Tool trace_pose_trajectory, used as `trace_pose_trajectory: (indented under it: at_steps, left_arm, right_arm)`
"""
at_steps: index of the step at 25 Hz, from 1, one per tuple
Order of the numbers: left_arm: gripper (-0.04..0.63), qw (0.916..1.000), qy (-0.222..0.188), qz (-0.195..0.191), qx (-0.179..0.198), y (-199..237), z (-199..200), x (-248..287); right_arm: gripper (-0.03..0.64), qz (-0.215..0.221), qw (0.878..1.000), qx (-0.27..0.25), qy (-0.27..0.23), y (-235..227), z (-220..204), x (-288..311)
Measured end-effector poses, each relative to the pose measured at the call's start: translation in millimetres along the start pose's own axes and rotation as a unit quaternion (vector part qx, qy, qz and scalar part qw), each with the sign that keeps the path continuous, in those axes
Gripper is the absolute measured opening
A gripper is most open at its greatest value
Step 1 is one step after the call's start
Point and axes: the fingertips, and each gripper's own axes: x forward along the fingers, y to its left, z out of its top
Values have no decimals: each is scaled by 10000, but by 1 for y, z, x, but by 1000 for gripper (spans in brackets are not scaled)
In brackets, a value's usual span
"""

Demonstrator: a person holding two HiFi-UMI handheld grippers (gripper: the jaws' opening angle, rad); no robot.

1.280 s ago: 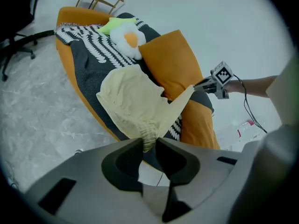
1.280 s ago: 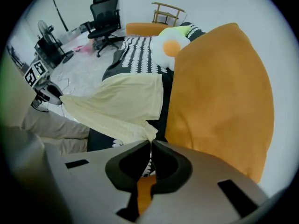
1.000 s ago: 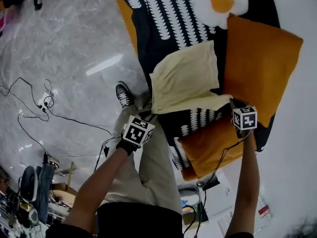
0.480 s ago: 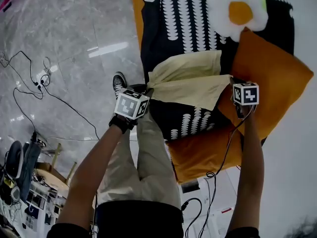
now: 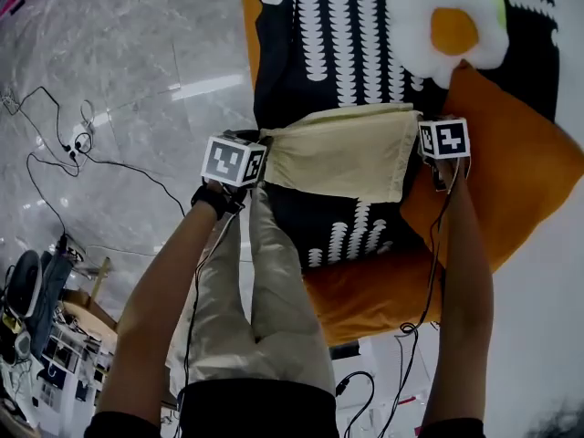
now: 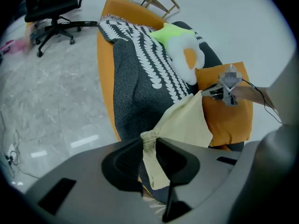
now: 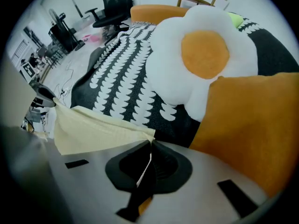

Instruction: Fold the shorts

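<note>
Pale yellow shorts [image 5: 342, 151] lie across the black-and-white patterned blanket [image 5: 319, 44], doubled over into a short, wide shape. My left gripper [image 5: 261, 153] is shut on the bunched waistband corner at the shorts' left end; in the left gripper view that gathered cloth [image 6: 148, 141] sits between the jaws [image 6: 150, 149]. At the right end my right gripper [image 5: 422, 151] is shut on a thin edge of the shorts [image 7: 93, 127], which runs down between its jaws [image 7: 148, 158]. The cloth hangs stretched between the two grippers.
An egg-shaped pillow [image 5: 447, 26] and an orange cushion [image 5: 511, 162] lie right of the shorts on the orange sofa [image 5: 365, 281]. The person's trouser legs [image 5: 265, 299] stand at the sofa's near edge. Cables [image 5: 73, 144] trail over the marble floor at left.
Both grippers moved away from the person and lower, carrying the shorts' near edge over the far part. The shorts, longer before, now lie doubled and flatter.
</note>
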Motion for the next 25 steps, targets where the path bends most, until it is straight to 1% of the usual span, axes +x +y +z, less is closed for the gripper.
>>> trace_pose_trajectory:
  at_steps: [2,3,4,5,6,7,8,9,10,11,12,13,14,15,16,17,18,19,20,21,22,23,24,25]
  left_arm:
    - [98,9999,43,78,-46,7,5,9]
    - [99,9999,52,133,-87,10,7,13]
    - [113,9997,30,219,-133,14,10,15]
    - [145,9993,-35,336,-168,18,15,15]
    - [191,9986,-142,473,-174,22,22,12]
    - [217,9976,-274,615,-141,24,29,7]
    - [226,9963,-411,750,-57,25,36,1]
    - [234,9948,-543,860,92,23,43,-5]
    - [235,9930,-672,911,320,18,49,-9]
    - [235,9910,-793,866,641,10,53,-11]
    - [233,9880,-881,691,1067,-3,56,-12]
    - [233,9821,-894,393,1610,-20,54,-10]
    - [237,9706,-790,41,2272,-40,47,-7]
    - [269,9510,-551,-258,3031,-58,34,-1]
    - [310,9232,-205,-436,3814,-70,17,7]
    - [339,8900,189,-496,4529,-76,-1,16]
    - [352,8570,578,-481,5098,-75,-18,25]
    - [370,8293,933,-427,5493,-69,-33,34]
    - [386,8094,1238,-362,5729,-62,-47,43]
    - [401,7967,1481,-302,5851,-55,-60,50]
    - [418,7892,1637,-242,5914,-51,-71,57]
    - [427,7856,1696,-177,5948,-48,-78,63]
    - [431,7857,1669,-119,5955,-48,-81,68]
    - [434,7899,1583,-80,5924,-50,-81,72]
  right_arm:
    - [24,-88,9999,-13,67,-2,9,12]
    - [25,-249,9996,-90,41,-4,14,15]
    - [54,-485,9986,-219,-49,-7,19,16]
    - [128,-728,9963,-382,-244,-9,27,13]
    - [178,-901,9927,-550,-580,-9,38,8]
    - [200,-974,9879,-679,-996,-6,52,0]
    - [218,-967,9830,-739,-1376,-3,62,-8]
    - [231,-906,9789,-756,-1666,0,67,-17]
    - [235,-798,9760,-791,-1867,4,68,-23]
    - [236,-632,9740,-901,-1980,10,66,-27]
    - [255,-390,9725,-1126,-1999,20,61,-28]
    - [273,-59,9704,-1472,-1912,36,53,-27]
    - [342,336,9658,-1910,-1719,55,38,-24]
    - [475,724,9576,-2391,-1437,74,19,-21]
    - [561,1025,9454,-2887,-1111,89,-4,-17]
    - [598,1187,9299,-3392,-789,99,-27,-11]
    - [598,1216,9122,-3883,-494,103,-48,-5]
    - [598,1163,8942,-4318,-224,103,-66,3]
    - [598,1083,8779,-4665,27,101,-83,11]
    - [598,1006,8646,-4916,257,96,-98,21]
    - [598,933,8552,-5077,462,91,-112,29]
    - [598,858,8501,-5158,628,85,-124,38]
    - [598,777,8489,-5175,742,80,-133,44]
    - [598,686,8501,-5159,800,76,-137,49]
